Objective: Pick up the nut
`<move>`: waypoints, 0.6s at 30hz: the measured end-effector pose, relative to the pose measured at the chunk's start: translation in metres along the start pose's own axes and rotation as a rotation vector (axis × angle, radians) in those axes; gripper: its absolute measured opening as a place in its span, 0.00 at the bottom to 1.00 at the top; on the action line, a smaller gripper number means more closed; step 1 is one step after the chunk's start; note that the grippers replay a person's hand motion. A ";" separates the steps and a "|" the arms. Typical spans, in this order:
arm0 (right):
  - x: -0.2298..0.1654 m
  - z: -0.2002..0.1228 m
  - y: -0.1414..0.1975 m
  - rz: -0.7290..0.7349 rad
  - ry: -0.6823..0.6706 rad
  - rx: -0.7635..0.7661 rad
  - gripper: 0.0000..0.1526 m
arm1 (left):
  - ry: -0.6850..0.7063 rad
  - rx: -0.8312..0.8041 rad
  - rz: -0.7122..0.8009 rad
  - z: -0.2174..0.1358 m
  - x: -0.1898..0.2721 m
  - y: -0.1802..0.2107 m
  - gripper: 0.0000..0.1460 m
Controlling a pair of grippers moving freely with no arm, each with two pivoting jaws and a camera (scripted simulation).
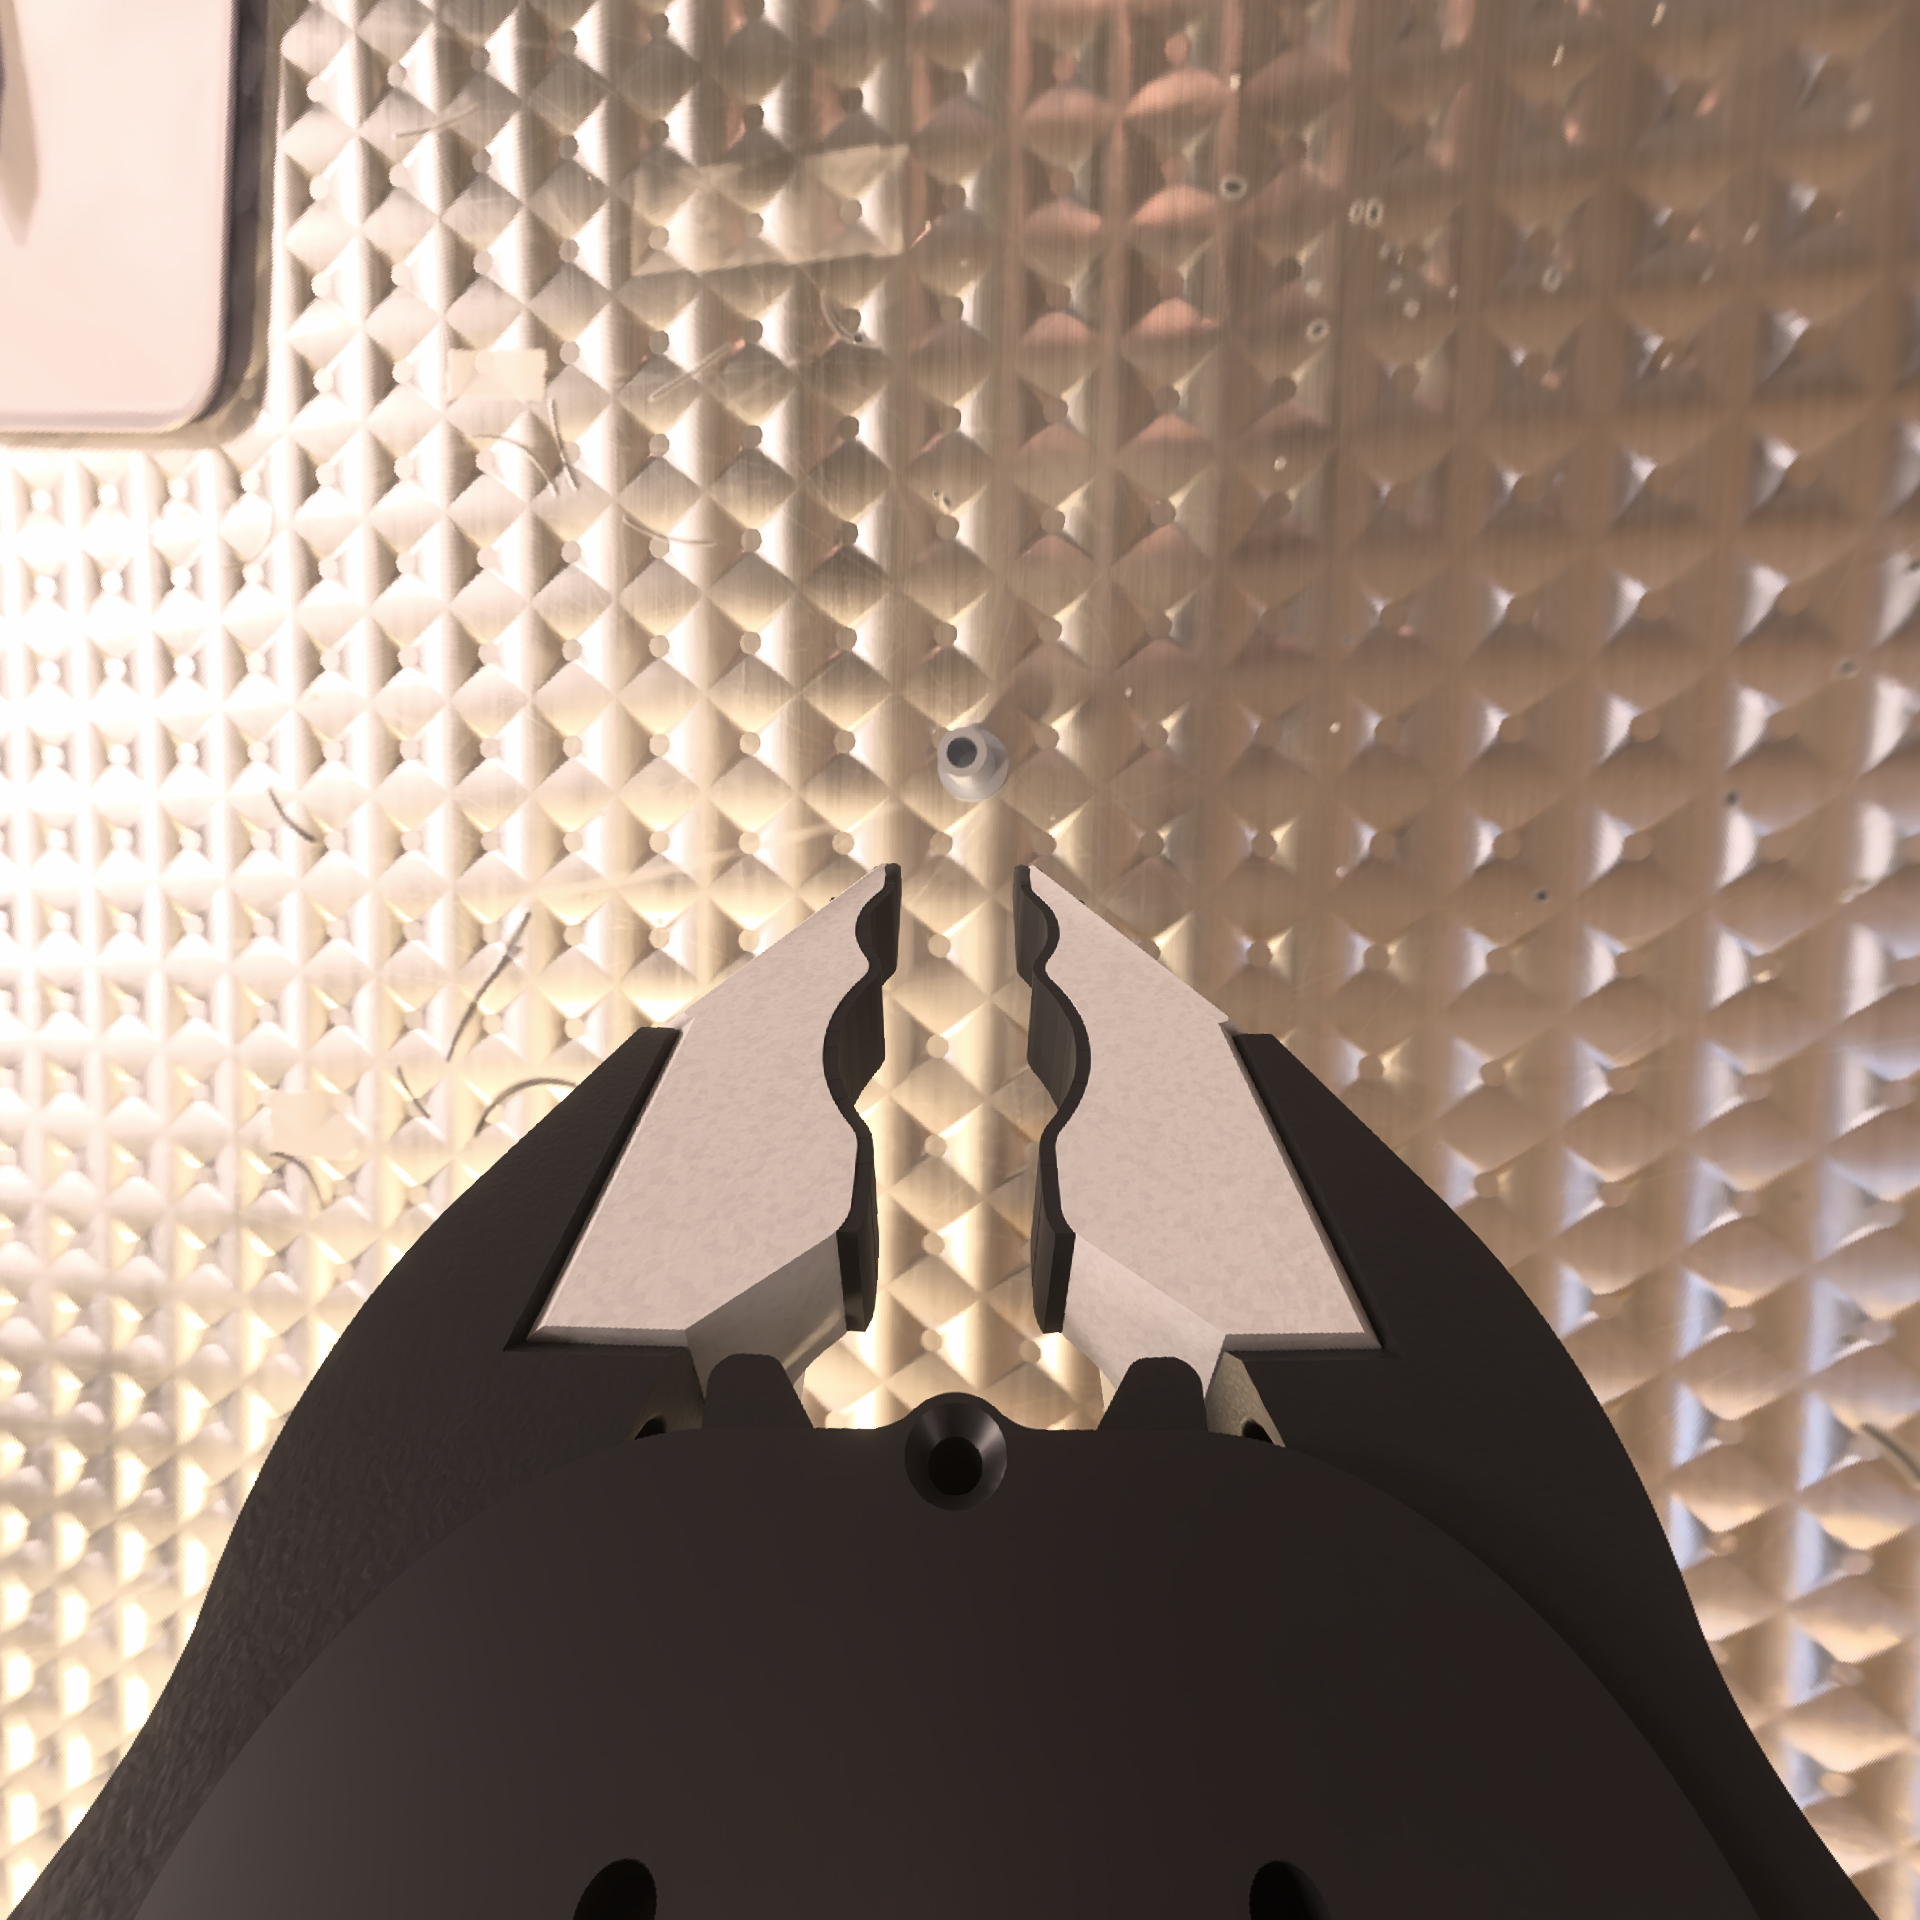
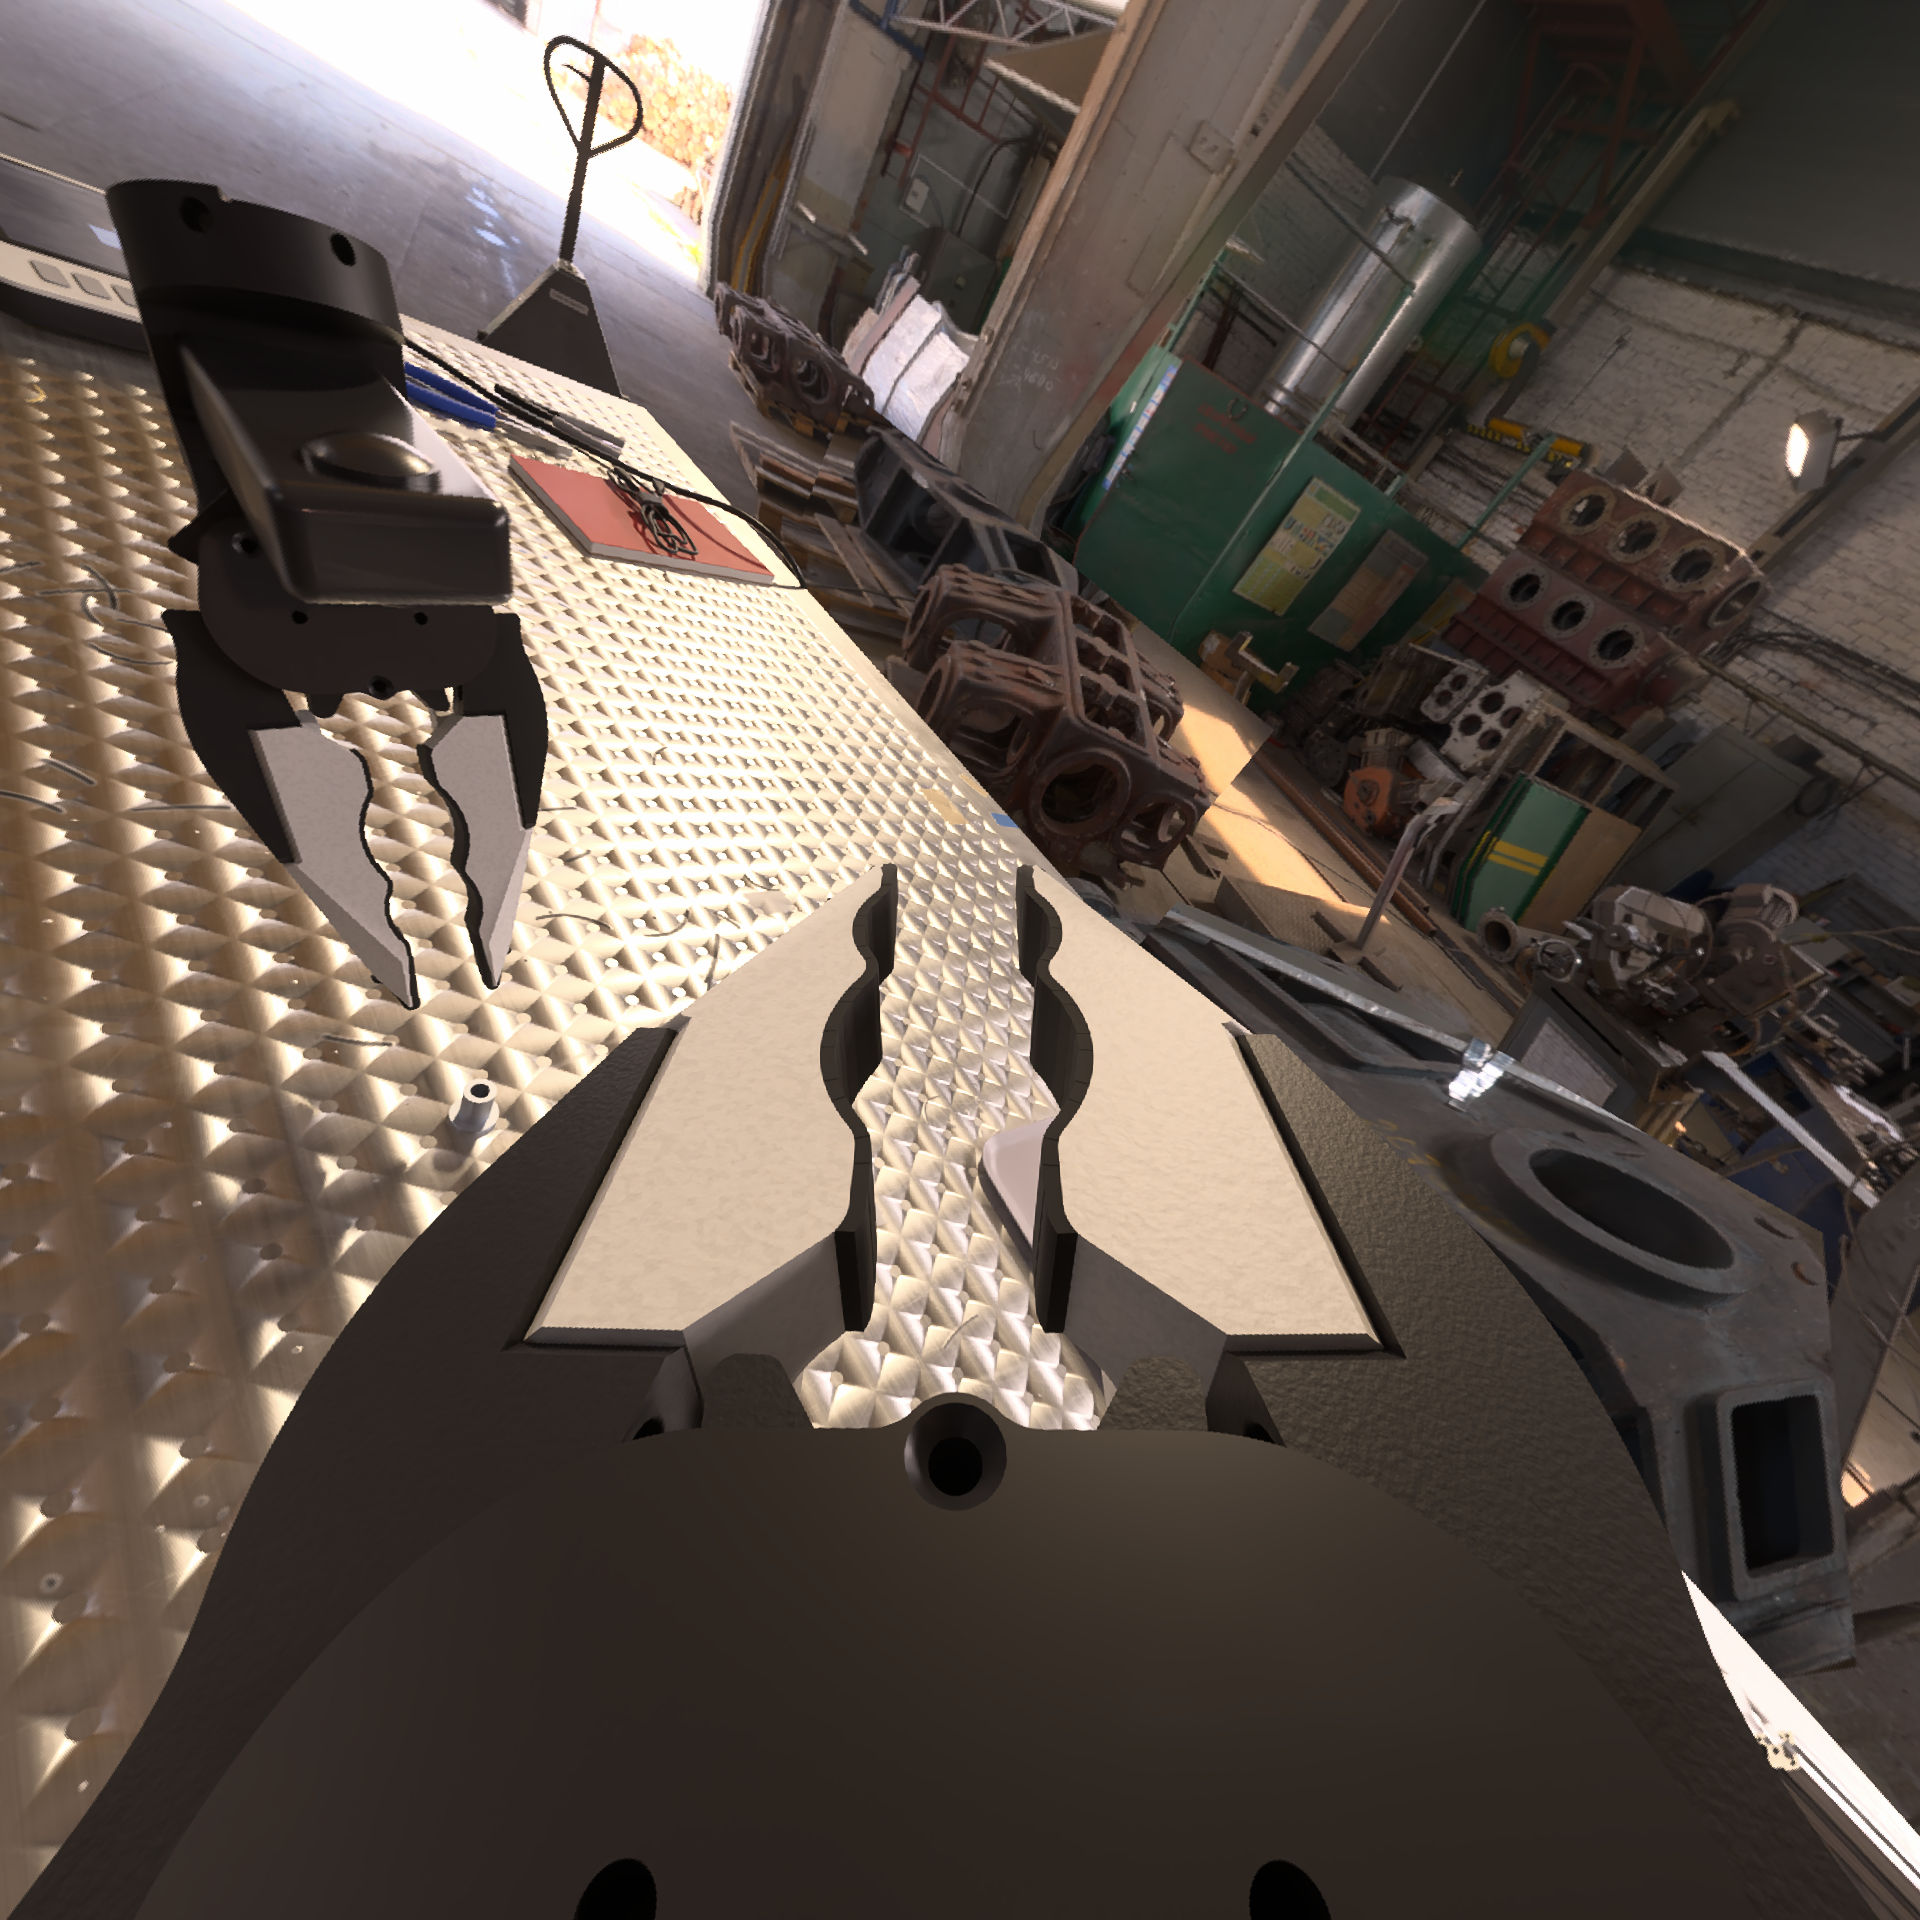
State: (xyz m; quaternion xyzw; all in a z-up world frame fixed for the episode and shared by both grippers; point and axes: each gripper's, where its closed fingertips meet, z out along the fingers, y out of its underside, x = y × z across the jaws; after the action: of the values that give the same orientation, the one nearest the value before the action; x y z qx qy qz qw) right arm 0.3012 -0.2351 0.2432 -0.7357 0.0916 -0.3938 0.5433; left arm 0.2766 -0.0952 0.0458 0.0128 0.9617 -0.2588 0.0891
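Note:
The nut (image 1: pixel 971 764) is a small silver sleeve with a round hole, lying on the patterned metal table (image 1: pixel 1455 727). My left gripper (image 1: pixel 956 873) looks straight down, open and empty, with the nut just beyond its fingertips and in line with the gap. In the right wrist view the nut (image 2: pixel 473 1107) lies on the table below and a little right of the left gripper (image 2: pixel 447 987), which hangs above it. My right gripper (image 2: pixel 956 873) is open and empty, to the right of the nut, near the table's right edge.
A white tray-like object (image 1: pixel 104 208) sits at the top left of the left wrist view. A red pad (image 2: pixel 639 520) with cables and blue pens (image 2: pixel 447 395) lies farther along the table. A white curved piece (image 2: pixel 1013 1174) shows between my right fingers. Workshop machinery stands beyond the table edge.

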 end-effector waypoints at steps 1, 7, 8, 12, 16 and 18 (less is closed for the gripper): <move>-0.001 0.001 0.000 0.000 -0.003 -0.002 0.15 | -0.014 -0.014 0.029 0.000 0.000 0.002 0.15; -0.005 0.004 0.001 -0.006 -0.015 -0.009 0.15 | 0.143 -0.130 0.063 0.022 0.012 0.025 0.31; -0.005 0.004 0.002 -0.006 -0.016 -0.009 0.15 | 0.156 -0.103 0.030 0.025 0.011 0.022 0.28; -0.002 0.003 0.004 -0.008 -0.007 -0.021 0.15 | 0.020 -0.138 -0.171 0.024 -0.014 0.025 0.10; 0.001 0.001 0.004 -0.002 0.005 -0.025 0.15 | 0.017 0.017 -0.297 0.007 -0.015 0.001 0.11; 0.002 0.001 0.004 0.000 0.009 -0.027 0.15 | 0.065 0.082 -0.242 -0.001 -0.004 -0.013 0.14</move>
State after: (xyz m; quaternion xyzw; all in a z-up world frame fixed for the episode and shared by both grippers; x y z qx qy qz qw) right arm 0.3042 -0.2372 0.2406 -0.7412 0.0994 -0.3960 0.5329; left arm 0.2792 -0.1061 0.0535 -0.0914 0.9472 -0.3062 0.0251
